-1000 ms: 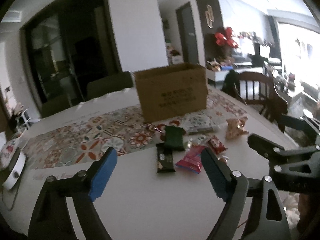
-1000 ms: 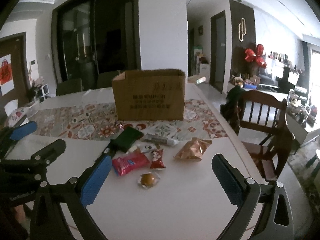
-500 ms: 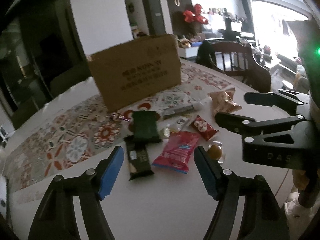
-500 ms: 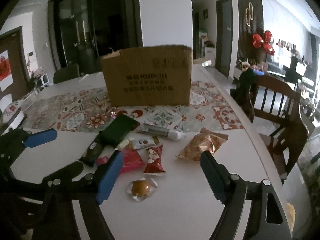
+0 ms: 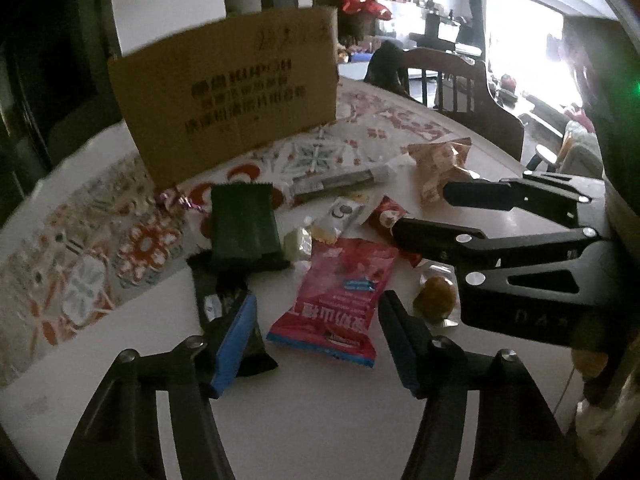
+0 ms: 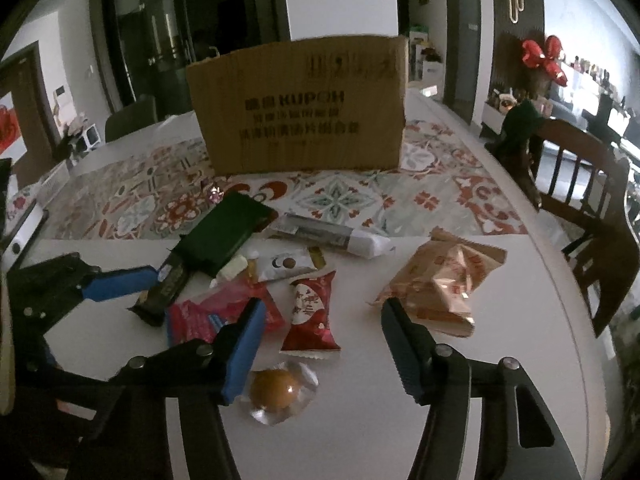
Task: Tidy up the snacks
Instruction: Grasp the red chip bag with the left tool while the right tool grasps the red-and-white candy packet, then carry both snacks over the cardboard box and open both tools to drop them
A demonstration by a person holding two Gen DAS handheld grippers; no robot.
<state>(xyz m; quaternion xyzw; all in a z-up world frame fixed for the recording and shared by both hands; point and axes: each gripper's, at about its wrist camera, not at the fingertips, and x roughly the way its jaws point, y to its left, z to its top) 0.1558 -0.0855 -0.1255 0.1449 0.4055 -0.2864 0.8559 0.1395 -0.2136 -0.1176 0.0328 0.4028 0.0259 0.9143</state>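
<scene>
From the left wrist view, the left gripper (image 5: 316, 340) has pushed in hard over the last second: the snack pile that sat well ahead a moment ago now fills the middle of the frame, and the pink snack pouch (image 5: 340, 300) lies right between the blue pads, jaws spread wide and gripping nothing. The left pad hangs over the black wrapper (image 5: 224, 312), with the dark green packet (image 5: 242, 224) just beyond it and the cardboard box (image 5: 224, 92) looming at the far side on the patterned runner (image 5: 100, 256). The right gripper (image 5: 424, 216) cuts in from the right, over the little red sachet. Switching to the right wrist view, same story: the right gripper (image 6: 320, 344) has closed the distance too, jaws released and empty, framing the red sachet (image 6: 312, 316) with the round wrapped sweet (image 6: 276, 392) near its left pad on the white counter (image 6: 360, 432). The orange foil bag (image 6: 444, 280) sits just off to the right, the long white tube pack (image 6: 332, 236) farther back. My read: both hands have finished the approach and are lined up for a first pick, pink pouch on the left, red sachet on the right, then presumably on to the box. Nothing has been lifted yet.
</scene>
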